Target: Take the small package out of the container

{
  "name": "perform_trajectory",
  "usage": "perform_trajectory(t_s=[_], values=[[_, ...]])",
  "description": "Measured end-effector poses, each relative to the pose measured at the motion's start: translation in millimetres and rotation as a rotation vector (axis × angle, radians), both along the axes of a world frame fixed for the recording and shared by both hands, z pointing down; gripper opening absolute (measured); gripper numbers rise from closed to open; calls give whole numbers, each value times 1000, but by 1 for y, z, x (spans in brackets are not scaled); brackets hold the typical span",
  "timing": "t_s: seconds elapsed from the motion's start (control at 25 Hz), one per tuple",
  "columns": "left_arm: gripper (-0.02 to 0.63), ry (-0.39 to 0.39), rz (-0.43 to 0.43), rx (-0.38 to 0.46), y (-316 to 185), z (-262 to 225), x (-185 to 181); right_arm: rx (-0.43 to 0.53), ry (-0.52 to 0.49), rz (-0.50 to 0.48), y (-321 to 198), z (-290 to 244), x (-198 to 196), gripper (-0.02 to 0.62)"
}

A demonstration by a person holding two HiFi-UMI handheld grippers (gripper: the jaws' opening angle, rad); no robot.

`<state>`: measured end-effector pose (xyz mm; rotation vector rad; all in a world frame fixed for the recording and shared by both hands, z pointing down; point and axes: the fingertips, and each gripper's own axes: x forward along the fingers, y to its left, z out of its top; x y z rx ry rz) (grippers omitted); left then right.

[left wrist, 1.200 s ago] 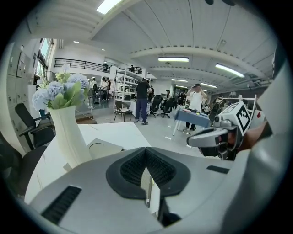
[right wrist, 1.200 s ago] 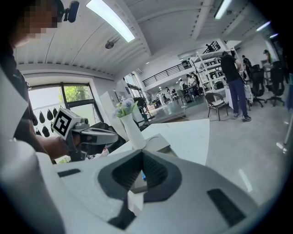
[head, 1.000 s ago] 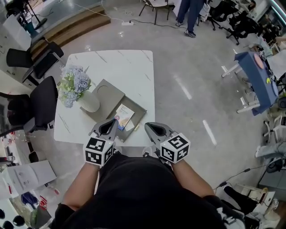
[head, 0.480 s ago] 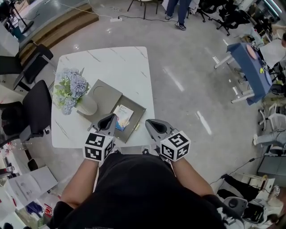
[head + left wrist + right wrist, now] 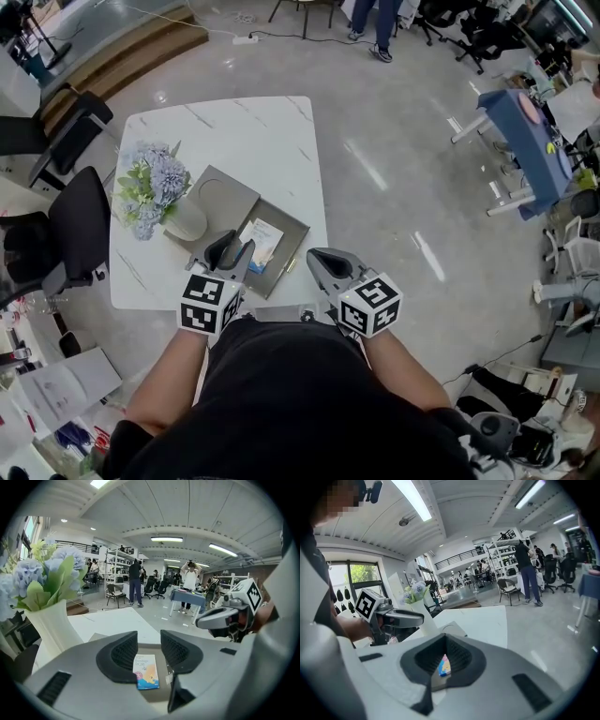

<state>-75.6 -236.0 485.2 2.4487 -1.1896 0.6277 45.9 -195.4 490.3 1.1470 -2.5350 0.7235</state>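
Observation:
The small package (image 5: 260,242), a flat blue and white packet, lies in a grey tray-like container (image 5: 292,231) on the white table (image 5: 244,131). My left gripper (image 5: 231,248) hovers over the container's near edge, just left of the package. Its jaws are opening and nothing is between them. In the left gripper view, the package (image 5: 146,671) shows past the gap of the left gripper (image 5: 149,644), on the container floor (image 5: 152,693). My right gripper (image 5: 319,259) is shut and empty at the table's front edge, right of the container. The right gripper view shows the package (image 5: 444,665) through the slit of the right gripper (image 5: 446,640).
A white vase of blue flowers (image 5: 157,190) stands at the container's left end, beside a grey panel with a round recess (image 5: 222,194). Black chairs (image 5: 80,220) stand left of the table. People and office furniture stand far off across the floor.
The left gripper's jaws have parted from shut to a small gap. It has edged slightly forward over the container's near edge. The right gripper has stayed put.

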Motion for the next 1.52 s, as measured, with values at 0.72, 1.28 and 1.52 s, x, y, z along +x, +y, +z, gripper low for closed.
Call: perform_trajectory(t_s=[0.72, 1.28, 1.52], values=[[300, -33, 11, -4, 0, 4, 7, 3, 2, -17, -3, -1, 3, 0], [362, -111, 41, -69, -5, 29, 26, -23, -15, 2, -4, 12, 23, 0], [362, -206, 52, -147, -6, 74, 35, -63, -19, -6, -6, 27, 29, 0]])
